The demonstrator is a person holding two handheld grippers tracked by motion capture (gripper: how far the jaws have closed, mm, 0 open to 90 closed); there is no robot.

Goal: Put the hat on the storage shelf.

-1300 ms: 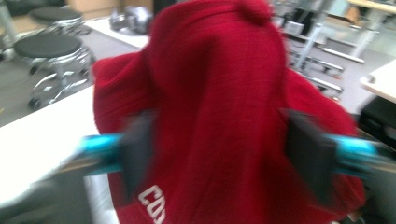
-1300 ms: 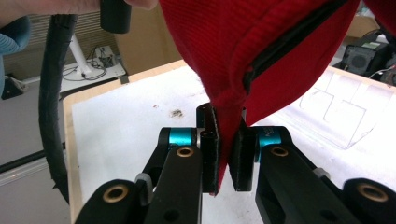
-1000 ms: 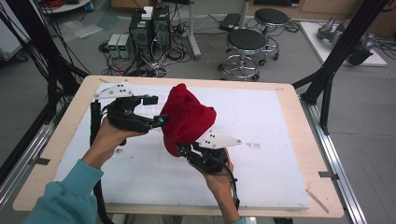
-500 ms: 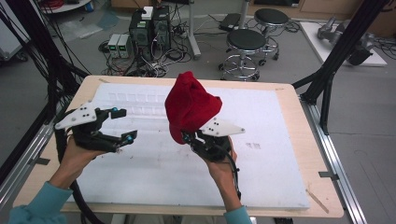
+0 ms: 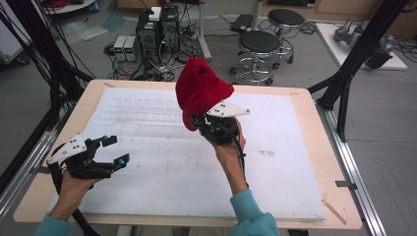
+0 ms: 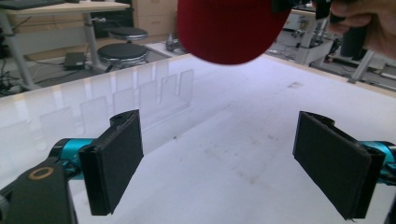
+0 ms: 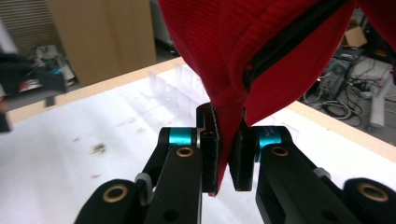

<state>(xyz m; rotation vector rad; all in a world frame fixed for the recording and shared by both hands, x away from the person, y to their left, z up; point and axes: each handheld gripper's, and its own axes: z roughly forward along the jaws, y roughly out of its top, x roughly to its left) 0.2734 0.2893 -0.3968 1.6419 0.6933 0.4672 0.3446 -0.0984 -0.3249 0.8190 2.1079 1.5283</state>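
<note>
A red knitted cap (image 5: pixel 200 90) hangs in the air over the middle of the white table (image 5: pixel 162 162), and my right gripper (image 5: pixel 199 122) is shut on its lower edge. In the right gripper view the two pads pinch the red cloth (image 7: pixel 243 51) where it comes down between them, and my right gripper (image 7: pixel 226 158) points upward. My left gripper (image 5: pixel 114 150) is low at the table's left side, open, with nothing between its jaws. From the left gripper view the cap (image 6: pixel 231 28) hangs above and ahead of my left gripper (image 6: pixel 219 156), apart from it.
A clear plastic rack (image 5: pixel 147 109) with several slots lies on the far left part of the white sheet. Black frame posts (image 5: pixel 344 83) stand at the table's sides. Stools (image 5: pixel 260 44) and computer boxes (image 5: pixel 157 29) are on the floor beyond the far edge.
My left gripper has let go of the cap and swung left and down to the table's left side. My right gripper has lifted the cap a little and carried it toward the far side.
</note>
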